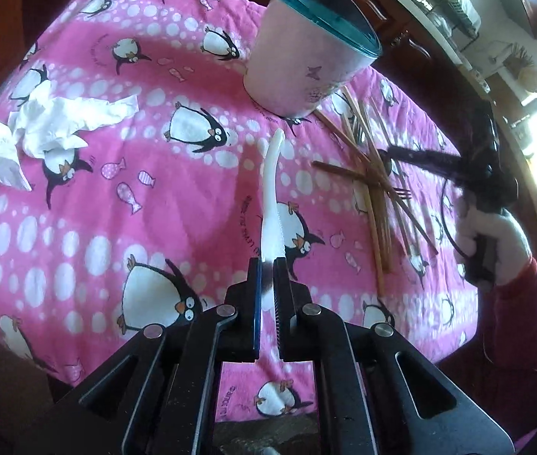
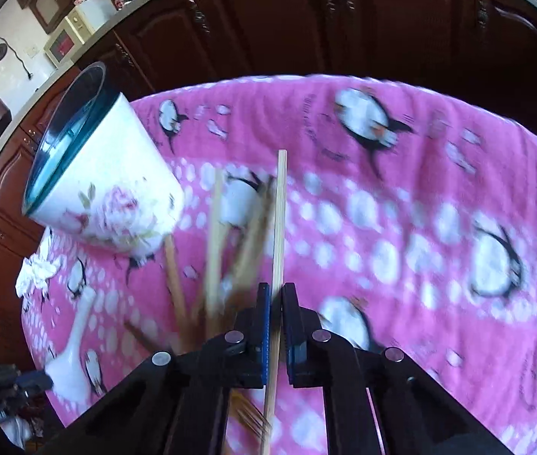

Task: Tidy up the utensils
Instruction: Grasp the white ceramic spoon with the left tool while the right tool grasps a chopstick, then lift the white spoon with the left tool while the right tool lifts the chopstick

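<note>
Grippers at work over a penguin-print pink cloth (image 1: 154, 227): left gripper (image 1: 266, 265) clamps a white plastic knife (image 1: 270, 197), right gripper (image 2: 276, 292) pinches one wooden chopstick (image 2: 280, 220) beside the floral cup (image 2: 116, 193) and scattered chopsticks (image 1: 374, 189).

A pink cloth (image 1: 162, 204) carries black-and-white penguins and white dots. The cup (image 2: 116, 189) is white with pink flowers and a teal rim. Tan chopsticks (image 1: 374, 189), a white spoon (image 1: 272, 189).
</note>
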`<state>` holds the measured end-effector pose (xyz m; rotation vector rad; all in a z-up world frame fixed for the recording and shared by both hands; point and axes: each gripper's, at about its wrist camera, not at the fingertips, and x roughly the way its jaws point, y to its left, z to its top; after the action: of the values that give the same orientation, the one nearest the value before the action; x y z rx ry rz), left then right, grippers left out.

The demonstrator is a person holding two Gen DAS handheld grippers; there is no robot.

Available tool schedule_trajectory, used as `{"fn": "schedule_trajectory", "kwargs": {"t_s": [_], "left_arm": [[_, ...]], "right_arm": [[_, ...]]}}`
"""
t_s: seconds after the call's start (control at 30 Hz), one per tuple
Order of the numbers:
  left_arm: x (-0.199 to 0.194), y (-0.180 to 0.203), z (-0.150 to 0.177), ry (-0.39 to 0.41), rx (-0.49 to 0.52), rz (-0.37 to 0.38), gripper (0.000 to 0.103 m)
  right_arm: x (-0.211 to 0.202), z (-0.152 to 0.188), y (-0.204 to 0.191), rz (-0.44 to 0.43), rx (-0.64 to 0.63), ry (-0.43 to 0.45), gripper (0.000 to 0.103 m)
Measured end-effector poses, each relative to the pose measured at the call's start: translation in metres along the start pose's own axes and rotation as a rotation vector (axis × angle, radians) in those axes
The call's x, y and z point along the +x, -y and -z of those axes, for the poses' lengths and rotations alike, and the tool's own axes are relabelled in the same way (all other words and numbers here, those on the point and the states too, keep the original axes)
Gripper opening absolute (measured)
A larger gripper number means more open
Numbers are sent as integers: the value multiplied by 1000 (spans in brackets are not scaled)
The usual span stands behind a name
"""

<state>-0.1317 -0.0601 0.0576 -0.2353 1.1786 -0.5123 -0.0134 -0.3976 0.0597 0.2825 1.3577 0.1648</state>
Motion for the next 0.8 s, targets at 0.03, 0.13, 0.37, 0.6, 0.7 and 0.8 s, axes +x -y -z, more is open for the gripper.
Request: {"fn": "schedule_trajectory", "kwargs": {"t_s": [0.03,0.13,0.37,0.6,0.7,0.8], "left_arm": [[0,-1,-1,0,5,-4,5],[-1,-9,-6,3,14,-35,6],[2,-17,-38,27,24,-78,27],[39,7,-71,-30,196,-117,41],[54,13,-81,-62,242,-143,41],[65,19,-89,-82,268,-159,41]], "right_arm": [[-6,7,7,6,12,2,5],[-19,24,23,33,29,-9,5],[-17,39,40,88,27,-81,6],[-10,15,36,101,16,-61,33],[-5,10,37,110,23,-63,33],[2,3,39,96,48,-61,33]]}}
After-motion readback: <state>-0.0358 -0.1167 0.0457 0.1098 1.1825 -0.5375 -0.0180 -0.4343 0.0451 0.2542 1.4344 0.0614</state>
